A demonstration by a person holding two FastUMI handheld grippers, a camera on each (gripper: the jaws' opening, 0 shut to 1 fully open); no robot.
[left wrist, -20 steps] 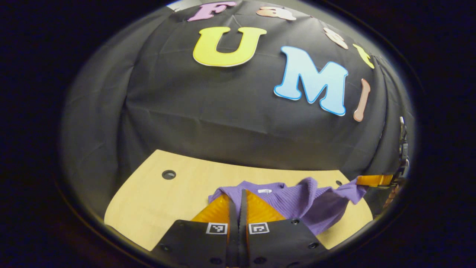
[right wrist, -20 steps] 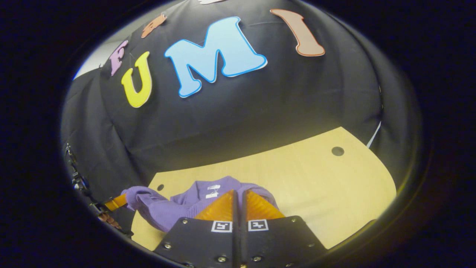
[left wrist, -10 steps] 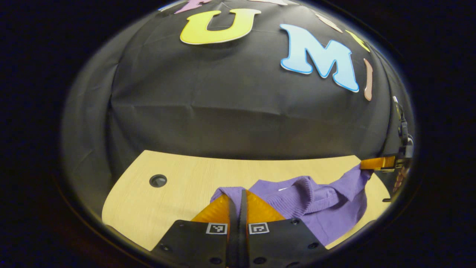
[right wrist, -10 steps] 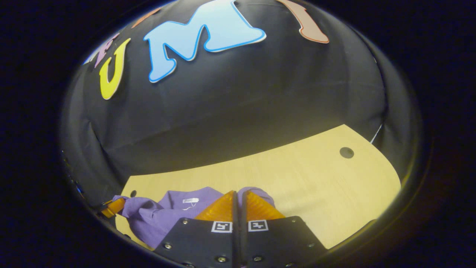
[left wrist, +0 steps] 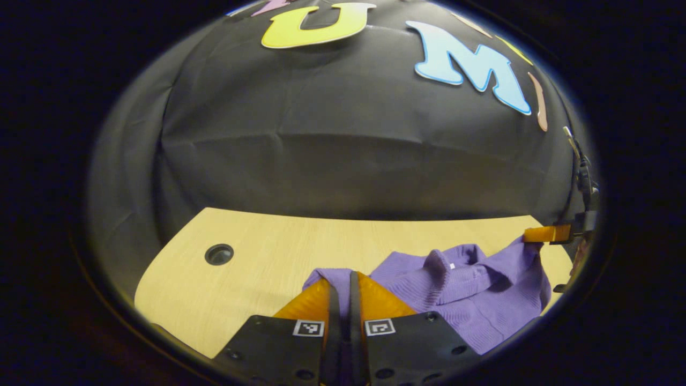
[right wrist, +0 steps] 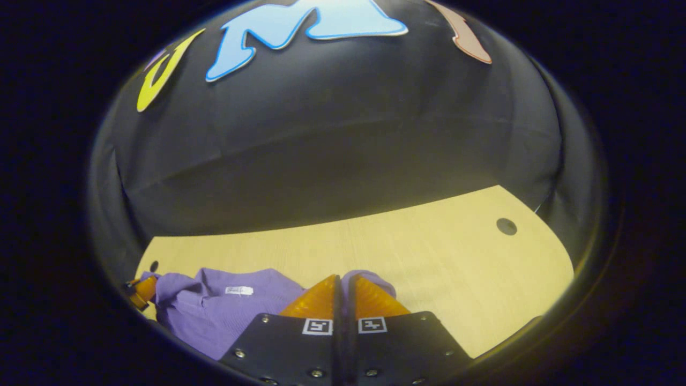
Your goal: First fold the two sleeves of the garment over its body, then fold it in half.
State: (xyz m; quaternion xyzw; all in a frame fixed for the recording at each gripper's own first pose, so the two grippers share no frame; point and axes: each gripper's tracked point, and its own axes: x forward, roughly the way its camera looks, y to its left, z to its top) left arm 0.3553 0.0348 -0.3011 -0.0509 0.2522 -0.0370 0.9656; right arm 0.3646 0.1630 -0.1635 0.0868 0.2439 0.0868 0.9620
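Observation:
A purple knit garment [left wrist: 471,292] hangs between my two grippers above the light wooden table [left wrist: 257,257]. In the left gripper view my left gripper [left wrist: 343,284] is shut on one purple corner of it, and the cloth sags to the right toward the other gripper [left wrist: 546,234], whose orange fingers pinch the far corner. In the right gripper view my right gripper [right wrist: 343,287] is shut on a fold of the garment [right wrist: 225,305], which spreads to the left with its white neck label [right wrist: 239,290] showing. The other gripper's orange fingers [right wrist: 140,292] hold the far left end.
The table [right wrist: 439,268] has a round cable hole [left wrist: 218,254] on its left side and another hole [right wrist: 506,226] on its right. The booth's black cloth wall rises just behind the table's far edge.
Both grippers have come down and moved further apart, still shut on the garment. The cloth is now stretched wider between them and sits lower over the table.

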